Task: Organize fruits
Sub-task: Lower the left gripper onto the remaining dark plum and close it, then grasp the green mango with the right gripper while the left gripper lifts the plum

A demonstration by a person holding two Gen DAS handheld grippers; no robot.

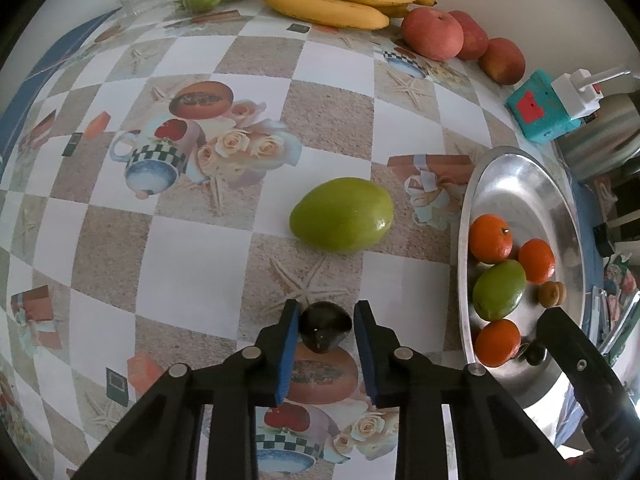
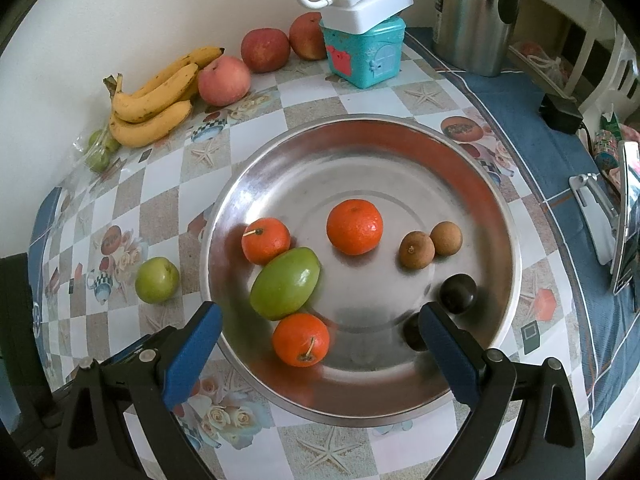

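On the patterned tablecloth, my left gripper [image 1: 327,307] is shut on a small dark round fruit [image 1: 326,328], its blue pads on either side of it. A green oval fruit [image 1: 342,214] lies on the cloth just beyond; it also shows as the green fruit [image 2: 157,280] left of the tray. My right gripper [image 2: 320,310] hangs open over the near part of the round metal tray [image 2: 360,128]. The tray holds three oranges [image 2: 354,226], a green fruit [image 2: 285,283], two brown longans [image 2: 416,250] and two dark fruits [image 2: 458,294]. Nothing sits between the right fingers.
Bananas [image 2: 152,100], three red apples [image 2: 224,80] and a bag of small green fruits [image 2: 100,152] line the wall. A teal box [image 2: 362,56] under a white power strip and a steel flask [image 2: 476,12] stand behind the tray. The table's right edge holds clutter.
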